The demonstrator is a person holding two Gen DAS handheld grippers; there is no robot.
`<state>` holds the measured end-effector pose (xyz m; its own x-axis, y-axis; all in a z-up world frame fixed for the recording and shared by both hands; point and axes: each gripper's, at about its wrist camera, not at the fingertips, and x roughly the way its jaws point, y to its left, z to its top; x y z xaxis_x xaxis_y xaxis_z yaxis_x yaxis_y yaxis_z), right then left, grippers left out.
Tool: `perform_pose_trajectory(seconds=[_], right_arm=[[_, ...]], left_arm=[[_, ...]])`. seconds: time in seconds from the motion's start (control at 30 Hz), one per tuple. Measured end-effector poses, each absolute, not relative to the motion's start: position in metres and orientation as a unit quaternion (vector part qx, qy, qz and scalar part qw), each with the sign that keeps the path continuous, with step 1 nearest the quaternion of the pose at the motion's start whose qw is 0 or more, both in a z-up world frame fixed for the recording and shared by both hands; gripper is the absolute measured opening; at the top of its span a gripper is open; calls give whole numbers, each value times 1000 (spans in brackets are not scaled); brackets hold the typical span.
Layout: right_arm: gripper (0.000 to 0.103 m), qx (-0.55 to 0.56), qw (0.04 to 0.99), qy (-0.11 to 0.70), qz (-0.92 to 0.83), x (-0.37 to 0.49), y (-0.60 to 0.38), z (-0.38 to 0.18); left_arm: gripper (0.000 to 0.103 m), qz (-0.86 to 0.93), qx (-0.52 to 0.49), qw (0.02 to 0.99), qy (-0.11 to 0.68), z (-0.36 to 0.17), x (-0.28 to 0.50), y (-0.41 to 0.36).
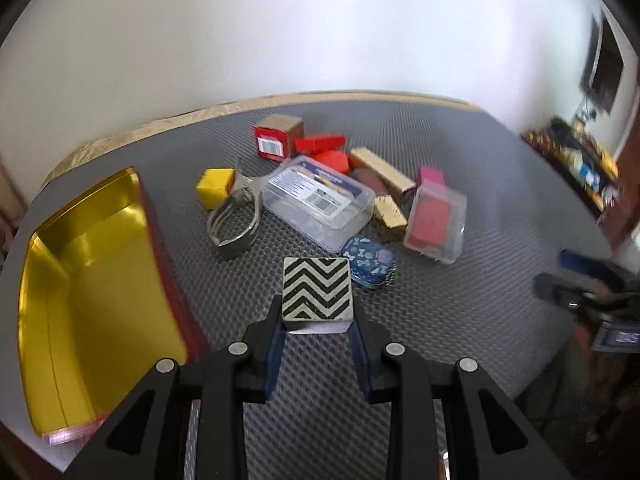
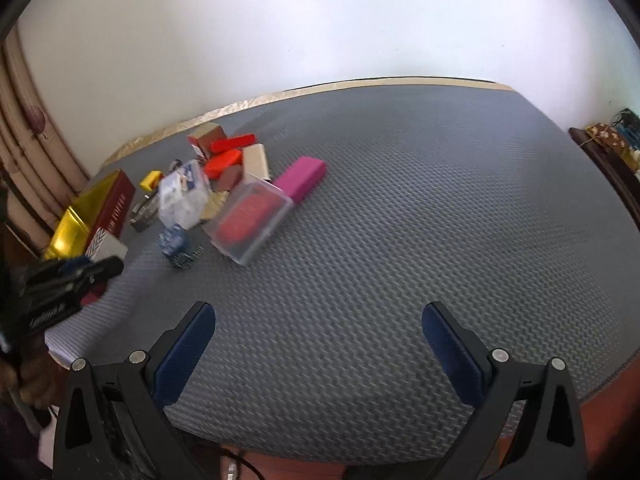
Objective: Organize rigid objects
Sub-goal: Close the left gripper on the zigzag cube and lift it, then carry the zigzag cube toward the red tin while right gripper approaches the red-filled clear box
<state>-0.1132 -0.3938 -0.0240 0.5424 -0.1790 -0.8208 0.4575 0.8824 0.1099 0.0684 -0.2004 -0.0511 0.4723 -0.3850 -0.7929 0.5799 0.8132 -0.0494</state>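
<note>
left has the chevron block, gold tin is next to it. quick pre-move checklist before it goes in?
1. Left gripper shut on the chevron block: ok.
2. Block square between the pads: ok.
3. Gold tin open, visible floor bare: ok.
4. Block clear of the mat: cannot tell, no side view.
5. Right gripper open, empty, away from the tin: ok.
6. Bone-print tin just behind the block, not touching: cannot tell.

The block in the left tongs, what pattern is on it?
Black and white zigzag stripes on the block, clearest in the left wrist view.
</note>
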Motion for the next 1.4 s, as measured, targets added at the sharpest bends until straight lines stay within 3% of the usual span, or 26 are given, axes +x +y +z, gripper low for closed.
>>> perform_pose_trajectory(seconds=[0.3, 0.8, 0.83, 0.87, 0.9, 0.93, 1.03, 1.1, 1.27, 1.4], right_arm=[[103, 198, 847, 453, -196, -52, -382, -23], [102, 306, 783, 482, -248, -2, -407, -70], [99, 303, 786, 483, -240, 1, -406, -70], [87, 297, 788, 488, -231, 2, -405, -70], [64, 291, 790, 488, -230, 2, -404, -69], [54, 295, 792, 489, -218, 1, -405, -68], [53, 307, 792, 490, -195, -6, -409, -67], [41, 313, 796, 484, -183, -18, -413, -63], [26, 307, 809, 476, -156, -39, -410, -42], [31, 307, 803, 486, -158, -45, -415, -42]], left_arm=[[30, -261, 101, 873, 400, -22, 37, -174], [30, -270, 86, 870, 404, -23, 38, -160], [30, -270, 85, 870, 403, -24, 39, -158], [30, -271, 84, 870, 404, -24, 39, -159], [30, -271, 83, 869, 405, -23, 39, -158], [30, -270, 82, 869, 405, -24, 40, -158], [30, -268, 80, 869, 407, -25, 40, -158], [30, -267, 79, 870, 407, -24, 40, -158], [30, -259, 65, 877, 400, -14, 40, -151], [30, -251, 54, 886, 387, -5, 40, -141]])
